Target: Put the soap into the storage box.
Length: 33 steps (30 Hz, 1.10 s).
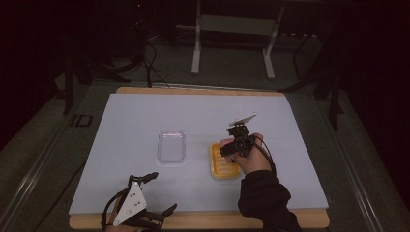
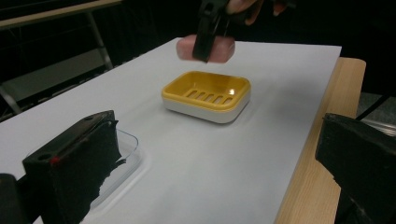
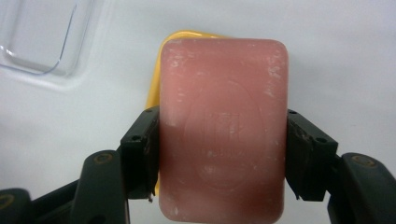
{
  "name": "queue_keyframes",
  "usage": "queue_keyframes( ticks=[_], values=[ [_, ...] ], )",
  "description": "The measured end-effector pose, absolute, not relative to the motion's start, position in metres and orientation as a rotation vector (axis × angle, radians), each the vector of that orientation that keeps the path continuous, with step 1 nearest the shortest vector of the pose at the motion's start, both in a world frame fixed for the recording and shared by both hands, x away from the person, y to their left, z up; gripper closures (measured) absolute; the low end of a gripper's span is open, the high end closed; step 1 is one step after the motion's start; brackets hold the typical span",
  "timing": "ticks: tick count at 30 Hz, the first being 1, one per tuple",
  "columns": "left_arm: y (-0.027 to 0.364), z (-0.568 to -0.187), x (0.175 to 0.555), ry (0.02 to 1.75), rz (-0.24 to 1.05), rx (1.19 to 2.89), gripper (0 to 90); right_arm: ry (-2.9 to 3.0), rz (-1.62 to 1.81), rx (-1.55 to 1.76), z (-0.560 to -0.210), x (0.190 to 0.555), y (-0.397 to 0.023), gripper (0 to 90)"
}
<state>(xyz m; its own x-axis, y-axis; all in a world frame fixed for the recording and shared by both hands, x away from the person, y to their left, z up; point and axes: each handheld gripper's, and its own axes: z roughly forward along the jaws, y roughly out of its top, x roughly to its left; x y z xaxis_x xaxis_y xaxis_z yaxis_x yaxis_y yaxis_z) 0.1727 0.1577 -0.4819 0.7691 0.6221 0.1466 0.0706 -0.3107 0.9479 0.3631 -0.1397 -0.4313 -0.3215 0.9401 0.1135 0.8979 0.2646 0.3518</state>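
Observation:
A pink soap bar [image 3: 223, 93] is clamped flat between the jaws of my right gripper [image 3: 223, 156], which is shut on its two long sides. The bar [image 2: 225, 50] hangs a little above a yellow soap dish [image 2: 205, 95] with a white base and a slotted floor. In the high view the right gripper [image 1: 236, 144] hovers over the dish [image 1: 222, 168] at the table's middle right. My left gripper [image 1: 160, 193] rests open near the front edge, with nothing between its jaws [image 2: 217, 158].
A clear plastic lid [image 1: 171, 146] lies left of the dish, close to the left gripper's jaw [image 2: 126, 156]. A pale sheet [image 1: 145, 116] covers a wooden board [image 1: 217, 220]. Metal stand legs [image 1: 196, 58] rise beyond the far edge.

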Motion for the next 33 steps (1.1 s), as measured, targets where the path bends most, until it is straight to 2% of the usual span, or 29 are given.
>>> queue_keyframes(
  ticks=[10, 19, 26, 31, 33],
  values=[
    [0.157, -0.482, 0.173, 0.534, 0.609, 1.83, 0.4, 2.381, 0.527, 1.831, -0.462, 0.359, -0.12, 37.5],
    [0.157, -0.482, 0.173, 0.533, 0.611, 1.833, 0.4, 2.355, 0.483, 1.907, -0.488, 0.363, -0.125, 37.4],
    [0.157, -0.482, 0.173, 0.531, 0.609, 1.833, 0.4, 2.374, 0.449, 1.891, -0.489, 0.365, -0.121, 36.2],
    [0.157, -0.482, 0.173, 0.528, 0.609, 1.836, 0.4, 2.403, 0.463, 1.811, -0.476, 0.365, -0.117, 28.6],
    [0.157, -0.482, 0.172, 0.528, 0.609, 1.836, 0.4, 2.425, 0.484, 1.77, -0.468, 0.365, -0.117, 28.2]
  ],
)
